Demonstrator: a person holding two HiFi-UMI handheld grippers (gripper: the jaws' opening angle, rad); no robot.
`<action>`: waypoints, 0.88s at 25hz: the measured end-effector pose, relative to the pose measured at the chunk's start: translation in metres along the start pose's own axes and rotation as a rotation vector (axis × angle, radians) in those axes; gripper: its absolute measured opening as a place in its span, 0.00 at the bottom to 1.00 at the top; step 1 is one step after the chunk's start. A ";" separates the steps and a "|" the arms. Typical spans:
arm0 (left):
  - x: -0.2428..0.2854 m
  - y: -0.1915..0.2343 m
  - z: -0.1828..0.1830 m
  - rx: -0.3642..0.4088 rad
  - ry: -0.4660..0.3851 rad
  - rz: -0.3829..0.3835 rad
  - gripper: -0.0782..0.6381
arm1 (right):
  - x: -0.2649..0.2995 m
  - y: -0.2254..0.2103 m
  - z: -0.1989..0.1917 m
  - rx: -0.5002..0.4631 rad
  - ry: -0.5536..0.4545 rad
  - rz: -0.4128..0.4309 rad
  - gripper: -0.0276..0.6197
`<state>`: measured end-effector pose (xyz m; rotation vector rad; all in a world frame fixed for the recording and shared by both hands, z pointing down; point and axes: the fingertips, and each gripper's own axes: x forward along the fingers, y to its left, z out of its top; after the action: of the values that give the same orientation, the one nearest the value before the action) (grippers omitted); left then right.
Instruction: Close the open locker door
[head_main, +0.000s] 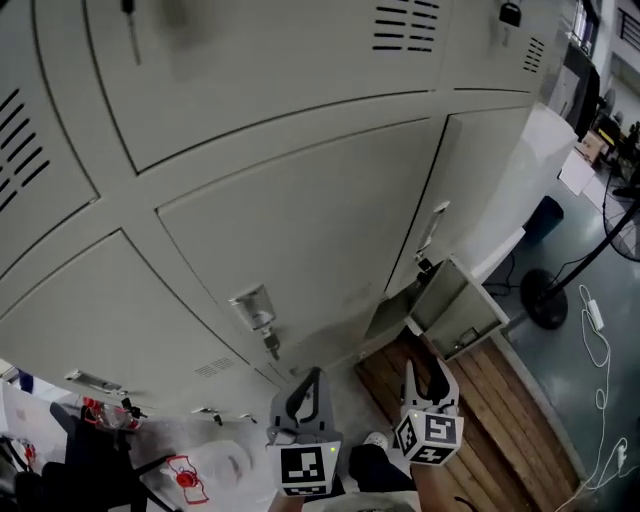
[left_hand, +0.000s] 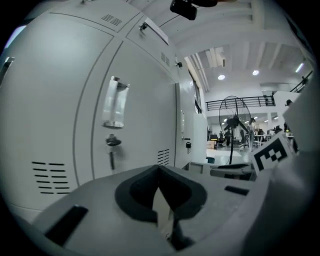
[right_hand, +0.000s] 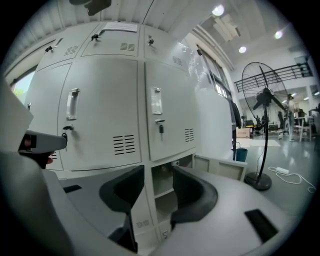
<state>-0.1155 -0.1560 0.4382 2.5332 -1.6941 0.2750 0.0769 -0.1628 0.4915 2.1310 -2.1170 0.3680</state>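
Grey metal lockers (head_main: 300, 210) fill most of the head view. Low down on the right, the open locker door (head_main: 455, 308) sticks out from the bottom row, over some brown wooden boards (head_main: 500, 400). The left gripper (head_main: 312, 375) is at the bottom of the picture, in front of a shut door, and its two tips are together. The right gripper (head_main: 428, 378) is beside it, near the open locker door but not touching it. Its jaws are apart. A black fan (head_main: 545, 300) stands on the floor further right.

In the left gripper view, the left gripper (left_hand: 159, 170) has its dark tips pressed against each other and holds nothing. Past it is a shut locker door with a key (left_hand: 112, 146) in its lock and a clear label holder (left_hand: 115, 102) above the key. The marker cube (left_hand: 272, 152) of the other gripper shows at the right.

In the right gripper view, the right gripper (right_hand: 158, 172) is wide open and holds nothing. Through the gap you can see the open locker compartment (right_hand: 162, 180) in the bottom row. The open locker door (right_hand: 225, 170) swings out to the right of it, just past the right jaw. The fan (right_hand: 264, 97) stands further right.
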 end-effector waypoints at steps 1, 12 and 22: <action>0.008 -0.011 0.004 -0.003 -0.002 -0.009 0.11 | 0.001 -0.016 0.002 0.005 -0.002 -0.017 0.31; 0.094 -0.133 0.024 0.043 -0.009 -0.119 0.11 | 0.001 -0.181 0.008 0.052 -0.011 -0.168 0.31; 0.141 -0.211 0.033 0.102 -0.007 -0.213 0.11 | 0.003 -0.260 0.004 0.063 0.010 -0.184 0.31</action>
<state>0.1351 -0.2084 0.4400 2.7625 -1.4301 0.3439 0.3366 -0.1619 0.5118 2.3306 -1.9075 0.4296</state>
